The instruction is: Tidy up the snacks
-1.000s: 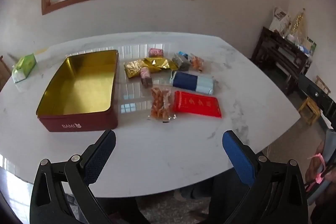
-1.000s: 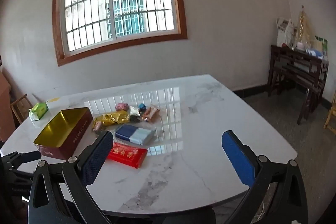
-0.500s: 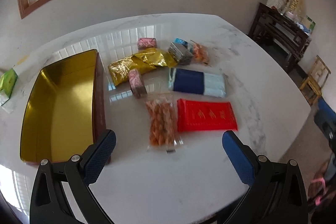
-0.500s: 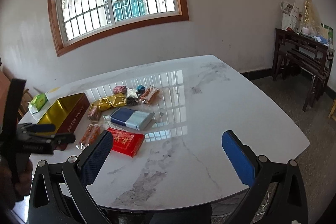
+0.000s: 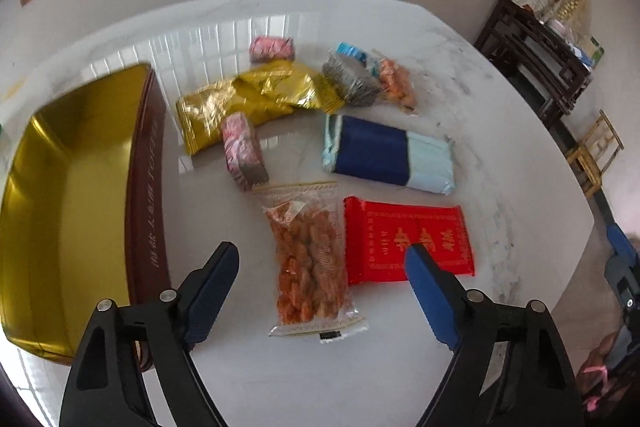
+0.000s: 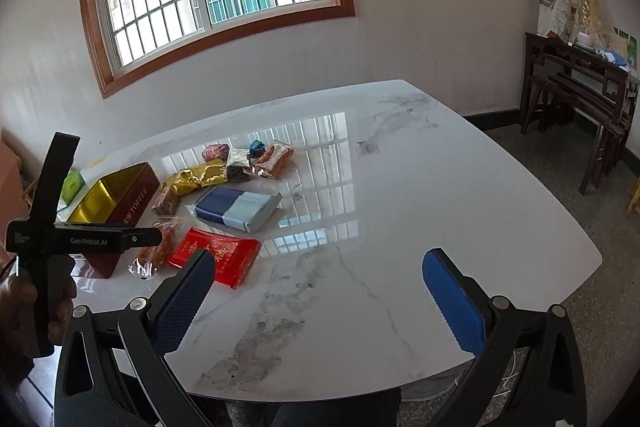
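Snacks lie on a white marble table (image 5: 500, 131). A clear bag of orange fried twists (image 5: 310, 259) lies between the spread fingers of my open left gripper (image 5: 322, 267), which hovers just above it. A red packet (image 5: 404, 235) lies right of it, a blue packet (image 5: 388, 155) and gold foil packets (image 5: 248, 103) beyond. The open maroon tin with gold inside (image 5: 68, 195) sits at the left. My right gripper (image 6: 320, 291) is open and empty over the table's near edge, right of the snacks (image 6: 218, 253). The tin (image 6: 116, 195) shows at its left.
Small pink packets (image 5: 242, 147), a silver packet (image 5: 352, 83) and another orange snack bag (image 5: 396, 83) lie farther back. A green box (image 6: 72, 185) sits beyond the tin. A dark wooden sideboard (image 6: 580, 75) stands by the right wall.
My left gripper has moved forward and down over the snacks, now straddling the fried twist bag. The right gripper has shifted slightly; the left tool has come into its view.
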A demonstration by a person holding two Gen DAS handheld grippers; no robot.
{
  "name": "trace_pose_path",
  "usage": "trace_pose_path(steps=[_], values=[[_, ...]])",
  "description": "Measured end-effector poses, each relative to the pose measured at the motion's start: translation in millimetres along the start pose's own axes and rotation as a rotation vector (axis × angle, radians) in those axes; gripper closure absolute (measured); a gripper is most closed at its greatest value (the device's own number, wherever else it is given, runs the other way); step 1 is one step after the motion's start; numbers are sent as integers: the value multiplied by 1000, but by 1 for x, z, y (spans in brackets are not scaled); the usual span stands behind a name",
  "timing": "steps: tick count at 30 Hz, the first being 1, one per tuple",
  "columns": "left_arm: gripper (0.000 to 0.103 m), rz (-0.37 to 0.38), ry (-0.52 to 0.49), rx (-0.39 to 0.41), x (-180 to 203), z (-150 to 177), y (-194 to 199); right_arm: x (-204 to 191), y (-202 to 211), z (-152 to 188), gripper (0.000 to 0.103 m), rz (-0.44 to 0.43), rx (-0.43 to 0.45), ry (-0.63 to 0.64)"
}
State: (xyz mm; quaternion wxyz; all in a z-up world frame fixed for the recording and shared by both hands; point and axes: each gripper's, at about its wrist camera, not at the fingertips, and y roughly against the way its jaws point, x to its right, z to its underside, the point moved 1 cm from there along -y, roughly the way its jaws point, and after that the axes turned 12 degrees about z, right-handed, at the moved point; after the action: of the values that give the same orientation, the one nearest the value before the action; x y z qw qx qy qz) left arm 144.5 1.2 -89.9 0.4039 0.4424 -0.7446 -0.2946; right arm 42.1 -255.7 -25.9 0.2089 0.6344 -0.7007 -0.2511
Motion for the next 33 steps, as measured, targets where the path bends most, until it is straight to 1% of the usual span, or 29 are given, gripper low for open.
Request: trace_pose_path(steps=[5, 6, 7, 10, 14, 15, 16, 17, 18, 19, 22, 24, 27, 31, 33], values=[[22, -20, -16, -14, -2, -1, -6, 0, -7, 3, 0, -5, -21, -2], [24, -31, -20, -21, -2, -1, -8, 0, -8, 3, 0, -4, -24, -3], [28, -35, -20, -29, -4, -2, -10, 0, -10, 2, 0, -4, -28, -4], [37, -31, -2, -46, -10, -3, -15, 2, -15, 3, 0, -9, -44, -11], [39, -25, 10, -35, -17, -2, -17, 2, -20, 4, 0, -9, -56, -12], [43, -25, 10, -39, -18, -1, -19, 2, -20, 4, 0, -10, -57, -12], [52, -23, 11, -47, -18, -1, -19, 2, -22, 4, 0, -11, -61, -10], [56, -18, 10, -59, -19, 1, -21, 2, -23, 4, 0, -12, -63, -6], [59, -32, -1, -51, -16, 2, -20, 1, -25, 4, 0, -14, -66, 3], [61, -39, -9, -51, -15, 2, -20, 0, -27, 3, 0, -22, -70, 15], [62, -53, -26, -46, -11, 3, -19, -7, -38, -1, 0, -85, -94, 105], [62, -67, -38, -30, -9, 5, -16, -15, -48, -1, 0, -126, -123, 208], [62, -72, -44, -14, -6, 6, -9, -28, -54, 1, 0, -208, -132, 330], [62, -82, -56, 4, 0, 5, -1, -54, -51, 4, 1, -288, -104, 489], [62, -83, -56, 13, 1, 3, 5, -67, -50, 1, 5, -334, -81, 552]])
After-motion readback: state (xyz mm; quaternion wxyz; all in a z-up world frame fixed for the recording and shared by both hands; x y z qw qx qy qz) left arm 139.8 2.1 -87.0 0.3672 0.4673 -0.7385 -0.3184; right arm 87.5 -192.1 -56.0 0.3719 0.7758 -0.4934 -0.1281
